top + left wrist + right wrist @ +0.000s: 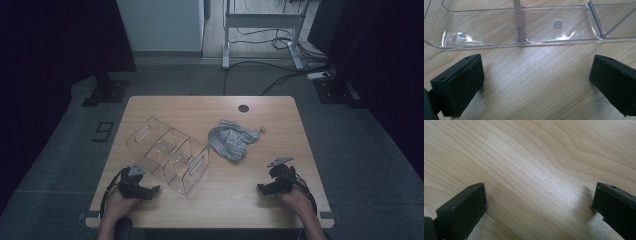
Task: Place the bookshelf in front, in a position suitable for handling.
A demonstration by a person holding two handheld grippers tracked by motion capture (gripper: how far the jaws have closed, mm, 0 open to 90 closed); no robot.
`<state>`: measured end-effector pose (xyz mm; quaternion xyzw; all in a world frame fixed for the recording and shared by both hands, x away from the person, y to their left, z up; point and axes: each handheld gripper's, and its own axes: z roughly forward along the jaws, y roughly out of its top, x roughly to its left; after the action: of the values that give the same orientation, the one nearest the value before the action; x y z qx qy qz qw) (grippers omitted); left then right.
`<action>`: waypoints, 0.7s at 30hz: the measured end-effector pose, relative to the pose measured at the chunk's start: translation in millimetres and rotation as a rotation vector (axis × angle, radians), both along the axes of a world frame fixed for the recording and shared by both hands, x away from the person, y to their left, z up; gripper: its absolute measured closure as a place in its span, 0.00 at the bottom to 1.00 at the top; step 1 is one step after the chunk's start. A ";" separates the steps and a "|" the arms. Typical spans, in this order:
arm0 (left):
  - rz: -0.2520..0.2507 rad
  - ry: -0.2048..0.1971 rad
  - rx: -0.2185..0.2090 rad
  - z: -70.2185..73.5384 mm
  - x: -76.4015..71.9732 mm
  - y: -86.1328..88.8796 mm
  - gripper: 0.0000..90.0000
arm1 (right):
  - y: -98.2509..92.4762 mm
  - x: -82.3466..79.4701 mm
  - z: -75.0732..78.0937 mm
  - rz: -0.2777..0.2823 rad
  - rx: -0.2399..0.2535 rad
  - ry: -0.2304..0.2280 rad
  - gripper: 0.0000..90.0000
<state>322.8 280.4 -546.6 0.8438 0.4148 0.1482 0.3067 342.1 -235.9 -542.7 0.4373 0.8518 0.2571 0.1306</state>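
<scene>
Clear plastic organizer [167, 157] sat left of centre on the table [260, 185], slanted, compartments empty, probably waiting to be filled. Grey cloth [230, 140] lay crumpled just right of it, apart. Left gripper [150, 191] rested near the organizer's front corner, jaws wide, nothing between them, aimed at its wall [524, 41]. Right gripper [265, 187] sat below the cloth, jaws also spread, over bare wood. Likely a ready pose.

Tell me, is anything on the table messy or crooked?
Yes. The grey cloth lies crumpled in a heap near the middle, not folded. The clear plastic organizer sits slanted to the table edges. Nothing looks spilled or broken.
</scene>
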 end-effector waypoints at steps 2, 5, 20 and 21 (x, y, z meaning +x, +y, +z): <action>-0.002 -0.005 -0.002 -0.4 0.4 0.2 0.00 | 0.3 0.2 0.1 -0.002 -0.001 0.001 0.00; -0.001 -0.008 -0.003 -0.6 0.4 0.2 0.00 | 0.4 0.5 0.4 -0.001 -0.002 0.006 0.00; 0.005 -0.012 -0.010 -1.2 0.8 -0.6 0.00 | 2.6 3.3 2.2 -0.001 -0.022 0.030 0.00; 0.005 -0.012 -0.010 -1.3 0.8 -0.6 0.00 | 2.5 3.6 2.4 0.000 -0.023 0.032 0.00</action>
<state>323.5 279.7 -547.8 0.8401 0.4159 0.1520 0.3131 345.7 -233.4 -540.4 0.4397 0.8567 0.2404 0.1221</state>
